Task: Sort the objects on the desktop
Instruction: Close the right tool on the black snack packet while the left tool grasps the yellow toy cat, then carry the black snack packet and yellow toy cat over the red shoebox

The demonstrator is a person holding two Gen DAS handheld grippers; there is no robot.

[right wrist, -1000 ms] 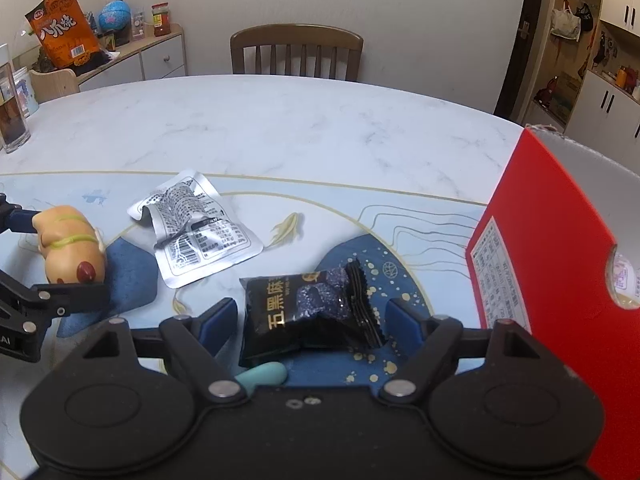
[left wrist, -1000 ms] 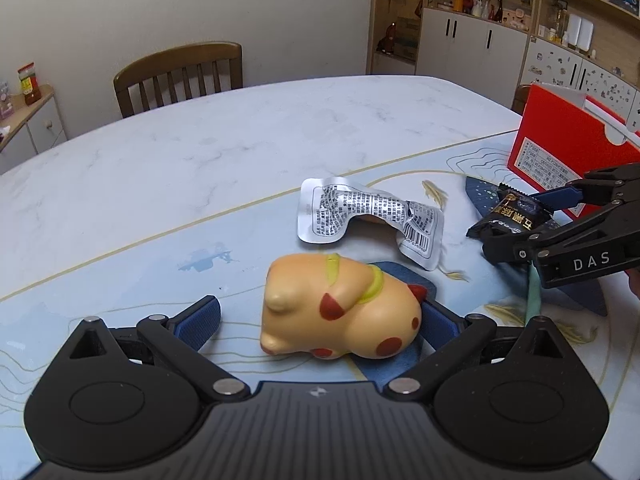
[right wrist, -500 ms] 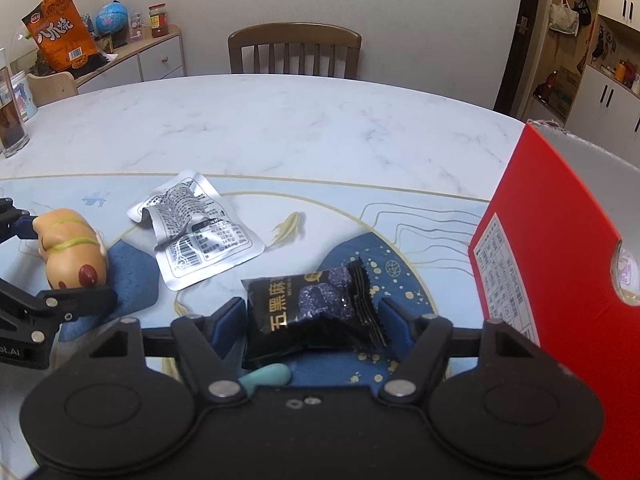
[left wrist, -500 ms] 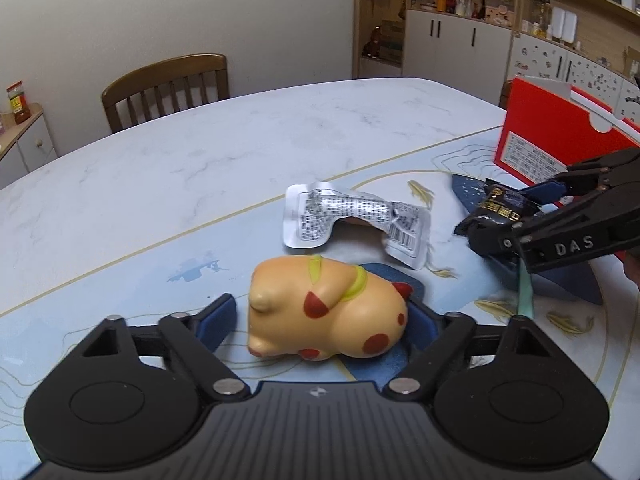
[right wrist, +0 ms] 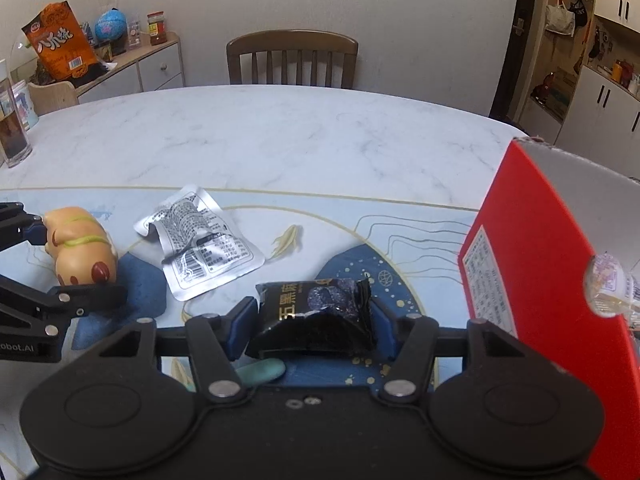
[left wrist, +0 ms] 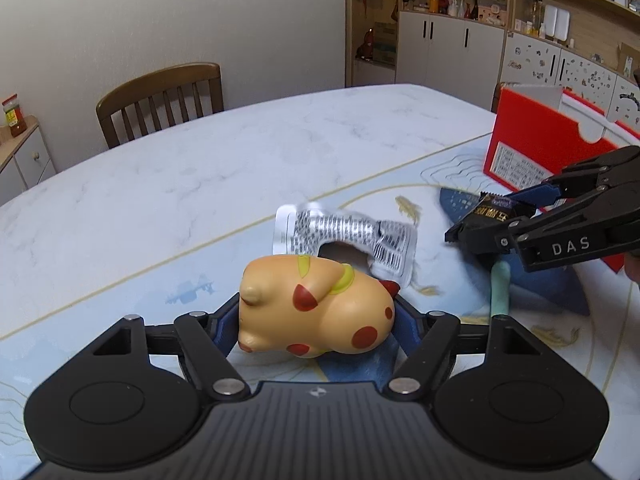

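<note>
My left gripper (left wrist: 316, 320) is shut on an orange toy pig with red spots (left wrist: 316, 312) and holds it just above the mat; the pig also shows in the right wrist view (right wrist: 80, 252). My right gripper (right wrist: 316, 320) is shut on a black snack packet (right wrist: 316, 312), lifted off the mat; the packet also shows in the left wrist view (left wrist: 492, 212). A silver foil packet (left wrist: 348, 236) lies flat between them, also seen in the right wrist view (right wrist: 200, 244). A red open box (right wrist: 540, 264) stands at the right.
A teal stick-like object (left wrist: 500, 284) lies on the dark blue part of the mat under my right gripper. A glass (right wrist: 14, 136) stands at the table's far left. A wooden chair (right wrist: 292, 60) is behind the table. The box holds a small wrapped item (right wrist: 608, 288).
Both grippers have closed tighter on their objects and lifted them slightly; the pig and the black packet now sit higher off the mat. The foil packet has not moved.
</note>
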